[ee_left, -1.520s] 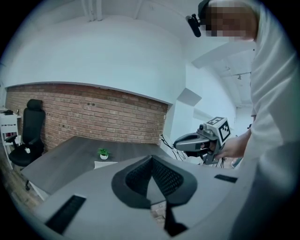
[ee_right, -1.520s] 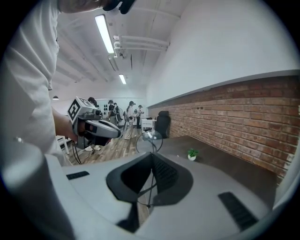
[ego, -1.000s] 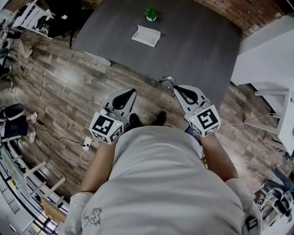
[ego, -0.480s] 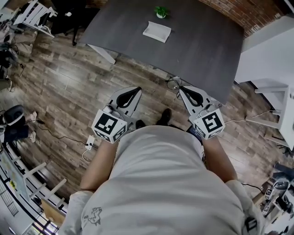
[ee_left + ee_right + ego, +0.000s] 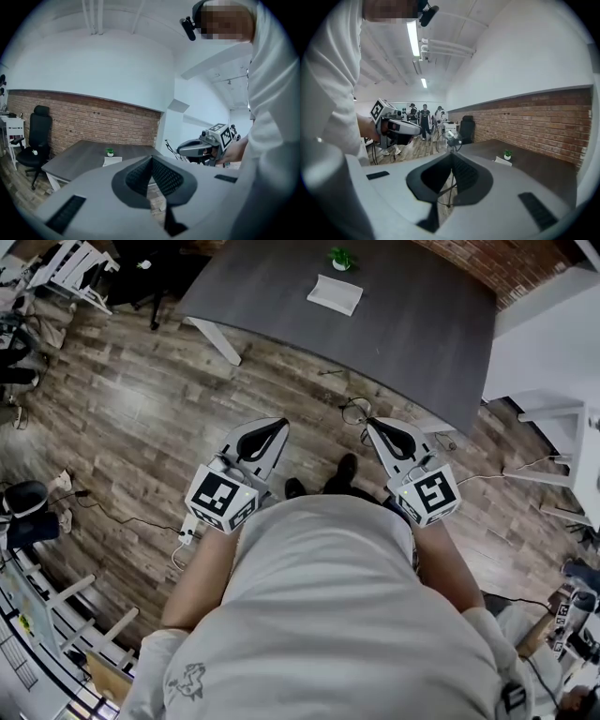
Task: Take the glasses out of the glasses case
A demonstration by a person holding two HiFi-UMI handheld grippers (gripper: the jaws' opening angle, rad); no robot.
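The white glasses case (image 5: 335,293) lies on the dark grey table (image 5: 412,343), beside a small potted plant (image 5: 341,257), far ahead of both grippers. My right gripper (image 5: 369,422) is shut on a pair of thin-framed glasses (image 5: 353,412), held over the wood floor short of the table's near edge. In the right gripper view the glasses (image 5: 451,138) stick out past the closed tips (image 5: 451,156), with a thin arm hanging below them. My left gripper (image 5: 283,422) is level with the right one, shut and empty; its pads (image 5: 164,176) meet at the tip.
A person's shoes (image 5: 345,468) stand on the floor between the grippers. A black office chair (image 5: 36,140) stands left of the table, and a brick wall (image 5: 543,122) runs behind it. A white cable and plug (image 5: 184,532) lie on the floor at the left. Several people (image 5: 424,119) stand farther off.
The table and the case have slid up and away in the head view as the person backs off. Both grippers travel along, the right one still gripping the glasses.
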